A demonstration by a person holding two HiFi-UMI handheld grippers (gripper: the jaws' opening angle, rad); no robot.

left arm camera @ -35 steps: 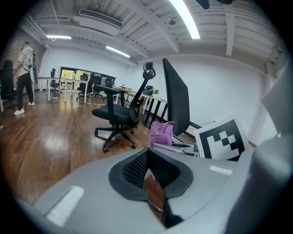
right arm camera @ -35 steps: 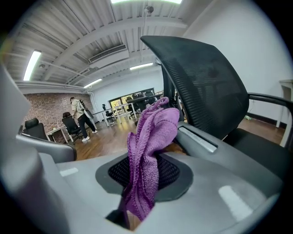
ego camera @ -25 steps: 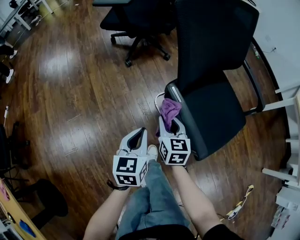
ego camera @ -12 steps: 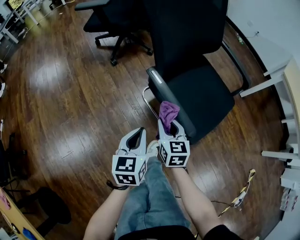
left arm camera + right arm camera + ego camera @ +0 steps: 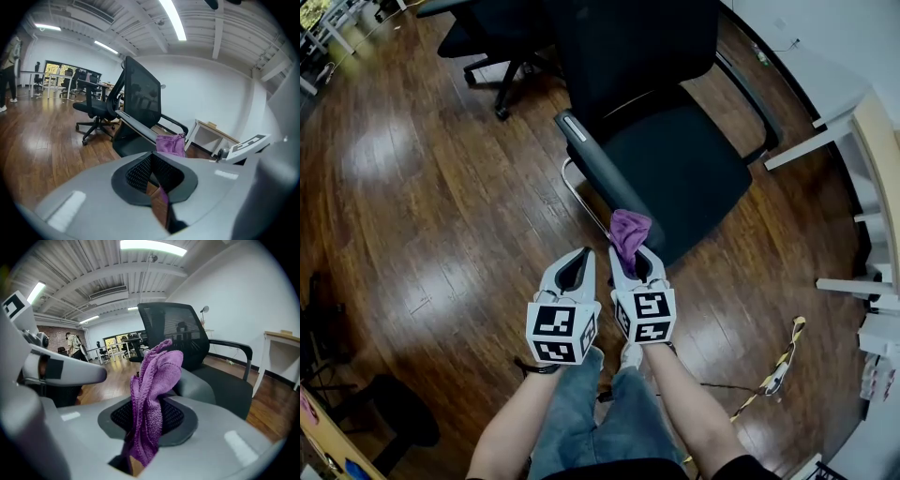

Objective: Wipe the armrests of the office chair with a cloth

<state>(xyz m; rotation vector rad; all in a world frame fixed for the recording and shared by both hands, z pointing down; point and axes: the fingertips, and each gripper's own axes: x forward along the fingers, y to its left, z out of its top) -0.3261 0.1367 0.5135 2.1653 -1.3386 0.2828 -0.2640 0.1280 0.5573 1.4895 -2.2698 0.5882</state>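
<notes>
Our left gripper [image 5: 579, 265] hovers over the wooden floor [image 5: 422, 216], fingers pressed together on nothing, just at 9 o'clock of the right gripper [image 5: 630, 258]. The right gripper's fingers are pinching the purple cloth [image 5: 629, 230], which stands up from them in a loose bunch. That bunch sits at the front end of the near armrest [image 5: 591, 164] of the office chair [image 5: 675, 159], and the armrest runs away from us toward 11 o'clock. We cannot tell whether the cloth presses on the pad or hangs just off it. The far armrest [image 5: 752, 94] lies toward 1 o'clock across the seat, well apart from both grippers.

As we judge it, the cloth is caught only by a narrow fold, so drag along the pad could tug it out of the fingers. The bunch also offers a small face, so a stroke may skip the pad's edges or let the hard fingertips scrape it. Nothing braces the chair, and a firm push could shift it.
</notes>
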